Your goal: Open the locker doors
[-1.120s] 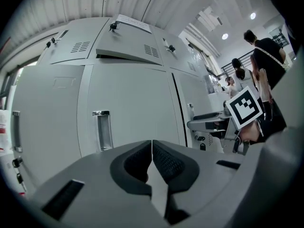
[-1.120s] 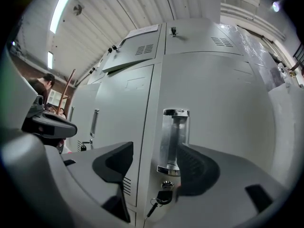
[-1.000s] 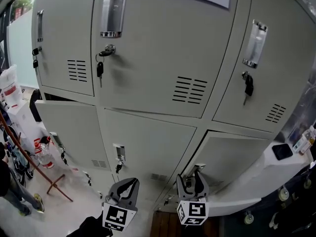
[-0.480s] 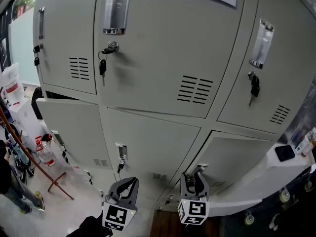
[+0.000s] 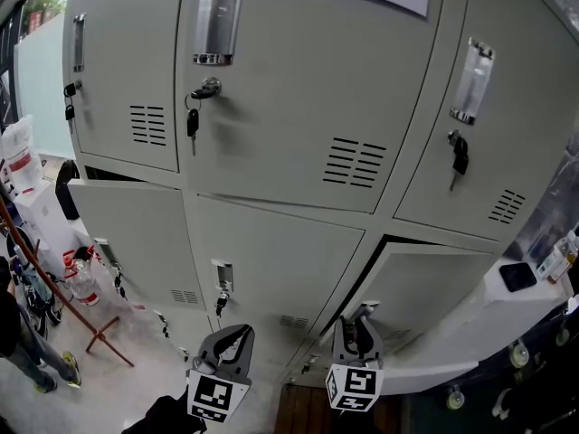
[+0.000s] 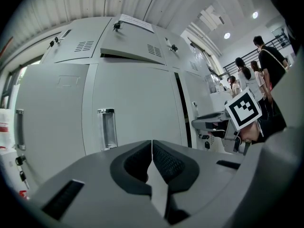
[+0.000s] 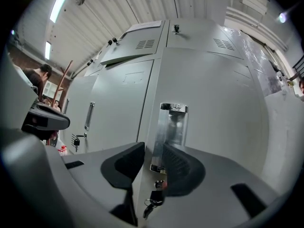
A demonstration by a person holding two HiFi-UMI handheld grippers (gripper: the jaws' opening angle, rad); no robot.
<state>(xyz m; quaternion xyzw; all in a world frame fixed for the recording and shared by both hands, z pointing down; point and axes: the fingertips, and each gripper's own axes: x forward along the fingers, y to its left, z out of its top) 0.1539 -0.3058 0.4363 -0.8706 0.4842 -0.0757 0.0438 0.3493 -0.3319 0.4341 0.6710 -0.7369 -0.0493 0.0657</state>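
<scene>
Grey lockers fill the head view. My right gripper (image 5: 359,331) is at the chrome handle (image 7: 173,126) of the bottom right locker door (image 5: 434,287). Its jaws are closing, with the handle and the door's left edge between them, and I see no firm pinch. A key bunch (image 7: 153,199) hangs from the lock just under the handle. A thin dark gap runs along this door's top edge. My left gripper (image 5: 232,340) hangs lower left, away from the lockers, shut and empty (image 6: 152,156).
The bottom left door (image 5: 127,220) stands ajar. Upper doors have keys in their locks (image 5: 192,120). A red-handled pole (image 5: 54,283), bottles and a person's legs are on the floor at left. A white ledge (image 5: 507,310) juts out at right. People (image 6: 263,65) stand beyond it.
The right gripper's jaws have narrowed around the bottom right door's handle. A dark gap shows more plainly along that door's top edge. The left gripper has stayed put.
</scene>
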